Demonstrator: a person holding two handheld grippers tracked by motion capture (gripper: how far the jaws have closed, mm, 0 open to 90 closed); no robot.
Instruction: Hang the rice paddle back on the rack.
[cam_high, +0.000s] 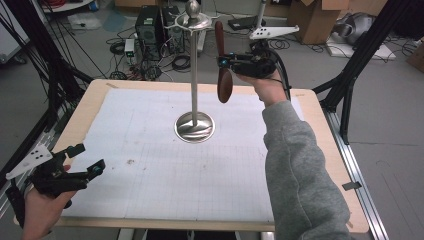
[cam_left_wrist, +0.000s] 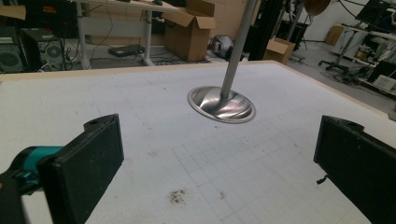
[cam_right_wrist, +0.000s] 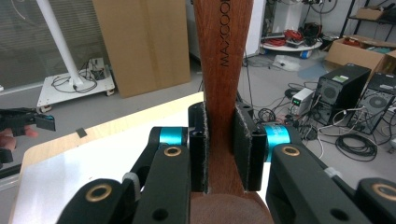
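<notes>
while clamped: right gripper pinches wooden spoon by the handle, bowl down
spoon position: raised, just right of steel stand
left gripper: jaws apart, nothing between, low over table

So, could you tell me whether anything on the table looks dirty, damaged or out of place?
Only small brown stains on the white gridded mat: one blotch near the open left gripper, seen closer as crumbly specks. The metal stand is upright.
</notes>
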